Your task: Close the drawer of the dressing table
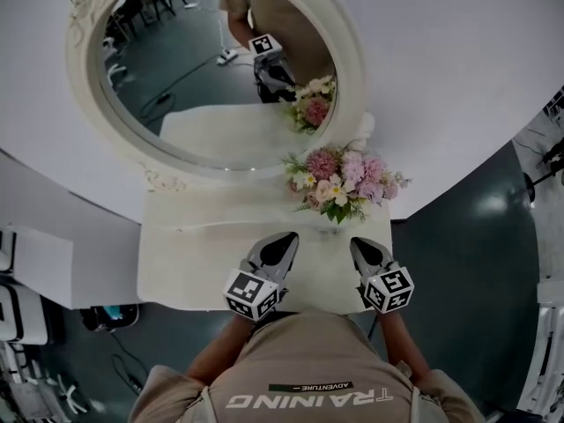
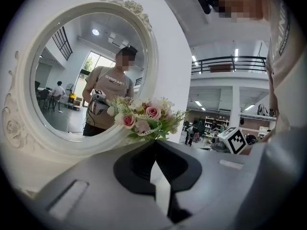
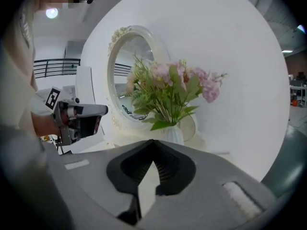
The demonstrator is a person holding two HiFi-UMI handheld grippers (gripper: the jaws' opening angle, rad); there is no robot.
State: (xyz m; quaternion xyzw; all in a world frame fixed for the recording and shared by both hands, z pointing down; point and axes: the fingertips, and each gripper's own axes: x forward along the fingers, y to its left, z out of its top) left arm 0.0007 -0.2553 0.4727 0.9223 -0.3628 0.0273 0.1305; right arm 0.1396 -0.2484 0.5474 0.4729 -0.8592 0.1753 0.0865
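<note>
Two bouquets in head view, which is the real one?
The lower, larger bouquet, standing on the dressing table just ahead of the right gripper. The smaller bouquet above it lies inside the mirror frame: only a reflection.

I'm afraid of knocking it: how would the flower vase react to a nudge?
Probably top-heavy: the bouquet spreads far wider than its small white vase, so a nudge may tip it. The vase looks smooth, likely slippery and breakable.
</note>
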